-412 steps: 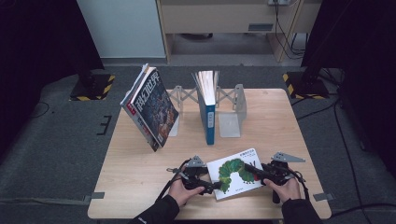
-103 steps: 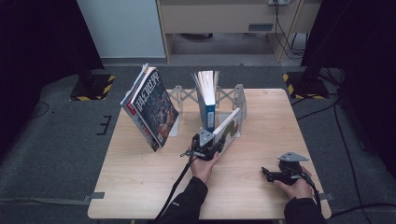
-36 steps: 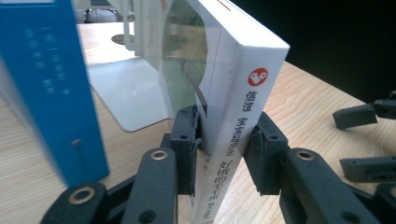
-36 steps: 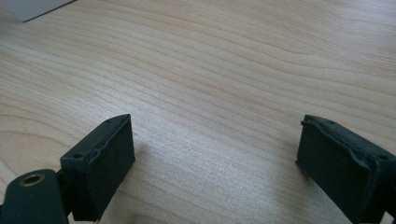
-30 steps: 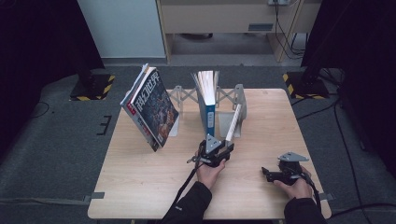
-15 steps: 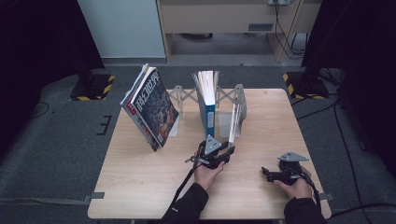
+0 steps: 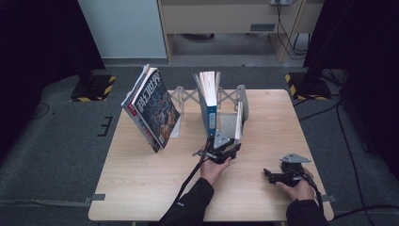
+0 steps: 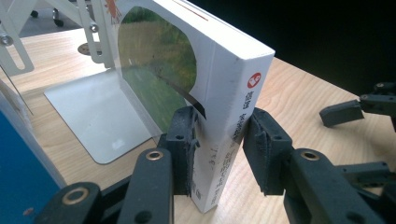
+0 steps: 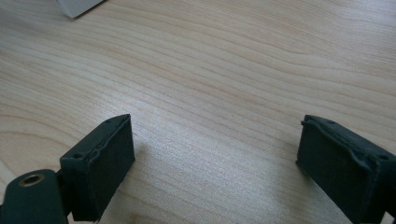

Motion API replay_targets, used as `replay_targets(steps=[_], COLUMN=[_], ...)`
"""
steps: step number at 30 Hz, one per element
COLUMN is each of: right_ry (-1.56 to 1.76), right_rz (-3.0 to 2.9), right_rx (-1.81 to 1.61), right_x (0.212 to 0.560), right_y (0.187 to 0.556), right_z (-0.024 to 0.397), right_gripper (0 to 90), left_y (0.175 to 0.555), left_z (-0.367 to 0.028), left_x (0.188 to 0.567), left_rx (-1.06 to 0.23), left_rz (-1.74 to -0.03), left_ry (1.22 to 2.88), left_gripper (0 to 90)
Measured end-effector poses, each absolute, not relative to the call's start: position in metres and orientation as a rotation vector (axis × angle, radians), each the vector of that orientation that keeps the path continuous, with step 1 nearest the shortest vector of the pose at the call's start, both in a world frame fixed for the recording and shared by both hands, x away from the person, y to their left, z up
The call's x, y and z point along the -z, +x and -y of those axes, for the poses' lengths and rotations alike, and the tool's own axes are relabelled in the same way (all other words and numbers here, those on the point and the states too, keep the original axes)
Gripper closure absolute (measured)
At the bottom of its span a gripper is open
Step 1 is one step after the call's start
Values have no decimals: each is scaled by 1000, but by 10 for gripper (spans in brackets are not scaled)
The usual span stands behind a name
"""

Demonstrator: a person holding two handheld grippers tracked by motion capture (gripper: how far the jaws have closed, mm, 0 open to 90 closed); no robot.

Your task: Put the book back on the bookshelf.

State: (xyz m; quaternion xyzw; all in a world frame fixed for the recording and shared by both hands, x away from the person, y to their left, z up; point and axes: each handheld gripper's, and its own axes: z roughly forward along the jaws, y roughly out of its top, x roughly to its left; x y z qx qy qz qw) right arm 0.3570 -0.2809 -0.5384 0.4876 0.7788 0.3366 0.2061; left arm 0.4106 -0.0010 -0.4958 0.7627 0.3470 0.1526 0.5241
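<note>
A white book with a green picture on its cover [image 7: 239, 120] stands upright on its edge by the right end of the metal book rack [image 7: 186, 97]. My left gripper [image 7: 223, 149] is shut on the lower part of its spine. In the left gripper view the pads [image 8: 186, 149] press on both sides of the white book [image 8: 233, 88], whose bottom corner rests on the wood. My right gripper [image 7: 272, 175] rests on the table at the front right, open. In its own view the right gripper [image 9: 215, 158] has bare wood between its fingers.
A blue-spined book [image 7: 210, 106] stands in the rack's middle. A stack of magazines [image 7: 153, 109] leans at the rack's left end. The rack's flat metal foot [image 8: 93, 121] lies beside the held book. The other gripper [image 8: 355, 109] lies off to the right.
The white book has tipped from a lean to upright against the rack's right end, still in my left gripper. The right gripper has not moved.
</note>
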Motion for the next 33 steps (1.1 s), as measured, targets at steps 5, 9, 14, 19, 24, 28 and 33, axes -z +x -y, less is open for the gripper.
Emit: replay_targets(steps=[5, 9, 14, 19, 24, 28, 33], right_ry=[1359, 1359, 1359, 1359, 1359, 1359, 1359], right_rz=[-2170, -2170, -2170, -2170, -2170, -2170, -2172], right_rx=[-937, -938, -937, -937, -938, -937, -938], right_x=[538, 538, 538, 538, 538, 538, 538], right_y=[357, 357, 357, 357, 357, 357, 357], right_z=[281, 281, 281, 281, 281, 281, 281], right_gripper=[113, 112, 113, 112, 112, 112, 112], left_y=[421, 428, 434, 440, 443, 446, 447], left_z=[4, 7, 12, 17, 22, 26, 31], left_x=[495, 495, 495, 495, 495, 495, 494], left_rx=[-378, -383, -392, -392, -396, -400, -402], left_rz=[-833, -846, -860, -862, -869, -876, -865], left_ry=[1829, 1822, 1818, 1822, 1820, 1819, 1824], left_gripper=[637, 634, 632, 629, 621, 613, 594])
